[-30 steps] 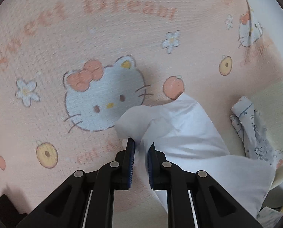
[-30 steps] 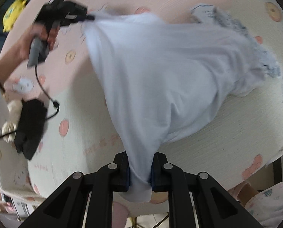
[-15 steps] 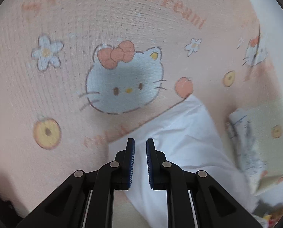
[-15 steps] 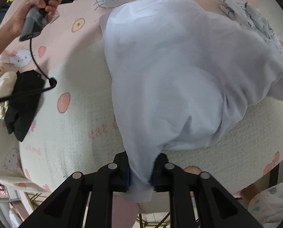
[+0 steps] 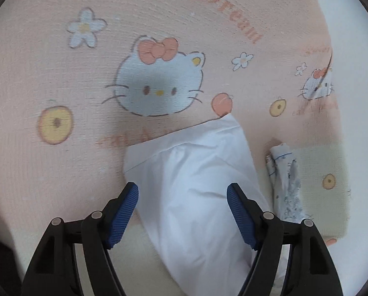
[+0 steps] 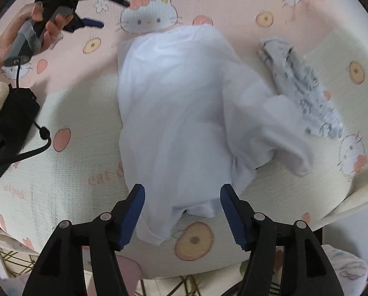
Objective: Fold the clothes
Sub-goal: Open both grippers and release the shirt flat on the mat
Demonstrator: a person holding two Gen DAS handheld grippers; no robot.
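Note:
A white garment (image 6: 179, 113) lies crumpled on the pink and cream cartoon-cat blanket (image 6: 80, 113). My right gripper (image 6: 182, 194) hangs over its near hem with jaws opening, the cloth below them and free of the pads. In the left wrist view the garment's far corner (image 5: 194, 172) lies flat under my left gripper (image 5: 182, 194), whose jaws are also opening with nothing pressed between them. The right wrist view shows the left gripper (image 6: 110, 9) held by a hand (image 6: 33, 34) at the upper left, off to the side of the cloth.
A grey-patterned folded garment (image 6: 305, 91) lies right of the white one, also seen as patterned cloth (image 5: 285, 185). A black object (image 6: 8, 128) with a cable sits at the blanket's left edge. The blanket's front edge (image 6: 208, 266) drops to a gold wire frame.
Both grippers were shut on the white garment and have let it go; it has dropped and settled onto the blanket. The left gripper moved away from the garment's corner.

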